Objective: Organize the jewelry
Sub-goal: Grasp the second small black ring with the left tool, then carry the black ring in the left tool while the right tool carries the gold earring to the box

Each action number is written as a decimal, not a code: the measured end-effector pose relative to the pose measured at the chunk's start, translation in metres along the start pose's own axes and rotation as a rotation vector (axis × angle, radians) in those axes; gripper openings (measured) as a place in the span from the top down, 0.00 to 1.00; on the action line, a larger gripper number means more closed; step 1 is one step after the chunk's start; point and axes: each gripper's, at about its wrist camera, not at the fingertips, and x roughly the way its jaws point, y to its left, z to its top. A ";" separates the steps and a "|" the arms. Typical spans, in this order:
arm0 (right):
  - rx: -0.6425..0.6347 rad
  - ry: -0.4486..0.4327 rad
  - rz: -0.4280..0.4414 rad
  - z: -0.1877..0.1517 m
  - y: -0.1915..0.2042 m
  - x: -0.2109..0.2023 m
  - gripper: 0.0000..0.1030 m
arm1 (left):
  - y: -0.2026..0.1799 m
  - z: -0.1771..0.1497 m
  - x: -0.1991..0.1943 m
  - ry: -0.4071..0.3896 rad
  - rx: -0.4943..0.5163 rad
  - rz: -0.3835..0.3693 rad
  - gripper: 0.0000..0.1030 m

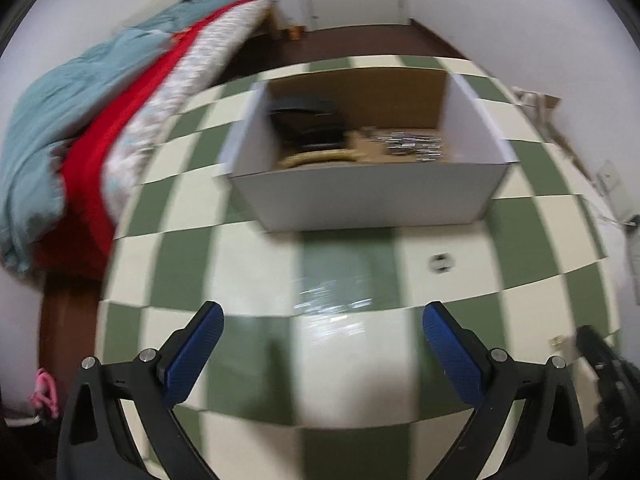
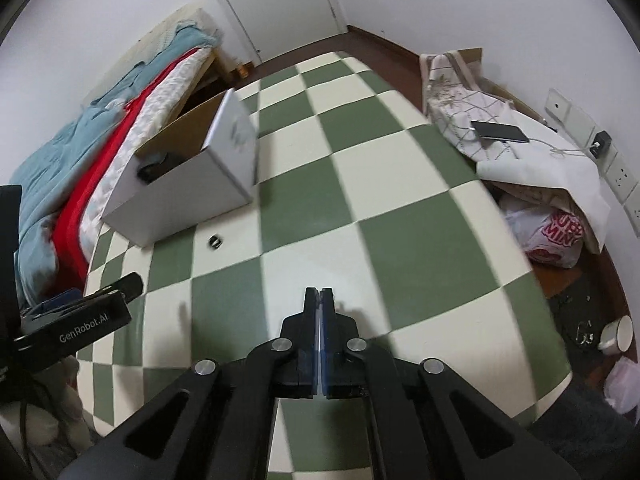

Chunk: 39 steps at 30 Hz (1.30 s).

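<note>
My left claw (image 1: pixel 323 316) is open, right claw (image 2: pixel 320 300) closed, empty. Box (image 1: pixel 360 196) holds several pcs; ring (image 1: pixel 440 262) and chain (image 1: pixel 332 304) remain on bench (image 1: pixel 540 240).

The desk (image 2: pixel 380 208) wore a smooth, slightly glossy green-and-cream checked cover. The box (image 1: pixel 360 196) looked like matt white card outside and raw brown cardboard inside. A glinting, metallic chain (image 1: pixel 332 308) lay blurred on the cover, and a small shiny ring (image 1: pixel 440 263) sat near it. The left gripper (image 1: pixel 322 344) was matt black plastic with silvery metal pins, and its pads (image 1: pixel 196 350) were finely textured blue. Soft teal and red cloth covered the bed (image 2: pixel 80 152).
</note>
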 end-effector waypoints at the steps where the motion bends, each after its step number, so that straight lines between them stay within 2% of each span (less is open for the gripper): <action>1: 0.005 -0.003 -0.007 0.004 -0.004 0.001 1.00 | -0.007 0.002 0.001 -0.004 0.009 -0.015 0.07; 3: 0.010 0.001 -0.012 0.008 -0.008 0.004 1.00 | -0.023 0.007 0.005 0.003 0.040 -0.040 0.15; 5: 0.011 0.008 -0.012 0.011 -0.012 0.008 1.00 | -0.036 0.011 0.011 0.012 0.067 -0.054 0.17; 8: 0.060 0.017 0.037 0.015 -0.024 0.010 1.00 | -0.052 0.014 0.022 0.027 0.112 -0.055 0.20; 10: 0.108 0.029 0.068 0.016 -0.035 0.009 0.99 | -0.060 0.015 0.029 0.042 0.134 -0.059 0.36; 11: 0.120 0.031 0.070 0.016 -0.039 0.008 0.99 | -0.062 0.015 0.032 0.049 0.136 -0.067 0.39; 14: 0.134 0.030 0.065 0.017 -0.045 0.004 0.95 | -0.057 0.019 0.031 0.036 0.110 -0.116 0.70; 15: 0.134 0.027 0.063 0.017 -0.046 0.003 0.93 | -0.057 0.020 0.031 0.035 0.106 -0.127 0.88; 16: 0.134 0.023 0.061 0.017 -0.046 0.002 0.92 | -0.057 0.020 0.030 0.034 0.109 -0.126 0.90; 23: 0.140 0.000 0.042 0.016 -0.048 -0.005 0.92 | -0.052 0.013 0.025 0.024 0.106 -0.112 0.91; 33: 0.109 -0.010 0.045 0.014 -0.041 -0.011 0.92 | -0.014 -0.002 0.001 -0.015 0.066 -0.105 0.91; 34: 0.095 -0.002 0.051 0.014 -0.038 -0.010 0.88 | -0.008 -0.004 -0.001 -0.017 0.062 -0.101 0.91; 37: 0.048 0.017 0.064 0.011 -0.027 -0.004 0.47 | 0.007 -0.015 -0.006 -0.015 0.055 -0.083 0.91; 39: -0.009 0.024 0.058 0.008 -0.015 0.002 0.44 | 0.015 -0.021 -0.006 -0.007 0.056 -0.071 0.91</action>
